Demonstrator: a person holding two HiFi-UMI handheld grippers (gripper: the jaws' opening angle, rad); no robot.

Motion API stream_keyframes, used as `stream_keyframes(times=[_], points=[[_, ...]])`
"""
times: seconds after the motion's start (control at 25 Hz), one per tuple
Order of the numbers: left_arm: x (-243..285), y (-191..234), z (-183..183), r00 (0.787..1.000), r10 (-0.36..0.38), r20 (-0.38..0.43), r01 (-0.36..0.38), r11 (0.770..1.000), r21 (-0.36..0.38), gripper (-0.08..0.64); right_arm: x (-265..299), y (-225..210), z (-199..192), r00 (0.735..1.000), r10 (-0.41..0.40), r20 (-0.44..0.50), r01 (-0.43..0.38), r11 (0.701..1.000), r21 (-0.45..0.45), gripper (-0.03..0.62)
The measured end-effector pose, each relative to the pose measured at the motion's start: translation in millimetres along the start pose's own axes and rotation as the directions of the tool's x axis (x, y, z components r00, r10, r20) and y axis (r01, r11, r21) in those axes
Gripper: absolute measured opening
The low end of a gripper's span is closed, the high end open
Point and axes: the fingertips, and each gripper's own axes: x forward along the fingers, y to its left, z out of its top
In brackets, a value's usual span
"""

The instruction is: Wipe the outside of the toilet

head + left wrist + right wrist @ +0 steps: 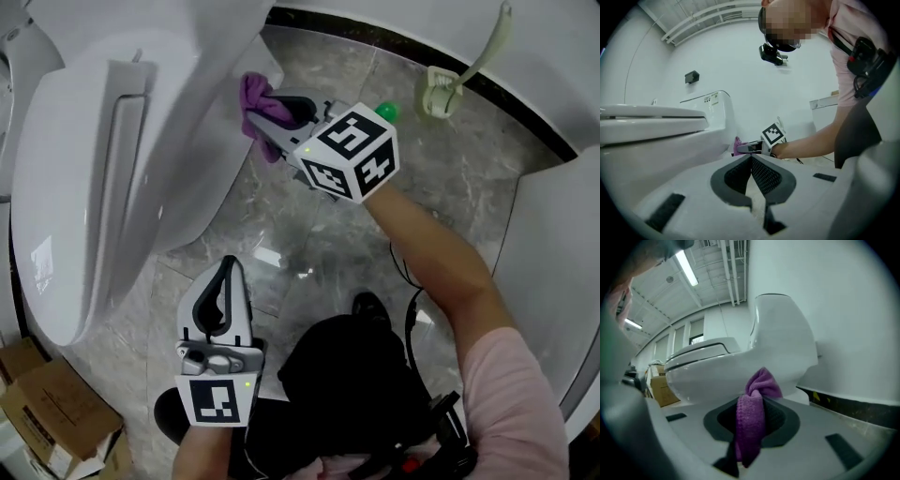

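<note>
head view: at upper centre the right gripper (270, 120) clamps a purple cloth (255, 97) against the toilet (94, 169) side; left gripper (228, 272) sits lower left. left gripper view: jaws pressed together, empty. right gripper view: jaws pinch the cloth at the bowl.

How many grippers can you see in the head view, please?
2. The left gripper is shut and empty, low beside the toilet; the right gripper is shut on a purple cloth at its side. None seems hidden.
</note>
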Motion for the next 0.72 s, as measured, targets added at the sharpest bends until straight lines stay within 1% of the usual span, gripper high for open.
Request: stream_keyframes(times=[0.12, 0.28, 0.36, 0.52, 0.72], points=[[5, -4, -1, 1.0, 0.007, 0.004, -0.007, 1.0, -0.007, 0.008, 17, -21, -10, 0.999, -0.053, -0.008, 0.053, 0.999, 0.014, 0.08], [7, -6, -8, 1.0, -0.001, -0.012, 0.001, 1.0, -0.004, 0.008, 37, -55, -29, 0.991, -0.136, -0.019, 0.137, 0.988, 0.074, 0.08], [5, -1, -12, 1.0, 0.014, -0.022, -0.014, 1.0, -0.005, 0.008, 50, -73, -36, 0.985, -0.17, -0.024, 0.172, 0.981, 0.094, 0.08], [2, 7, -23, 0.998, 0.05, -0.045, -0.051, 0.998, -0.027, 0.008, 78, -102, -47, 0.976, -0.213, -0.037, 0.216, 0.971, 0.099, 0.08], [-3, 10, -35, 0.996, 0.058, -0.072, -0.061, 0.997, -0.036, 0.009, 106, -134, -51, 0.964, -0.26, -0.049, 0.263, 0.96, 0.092, 0.08]])
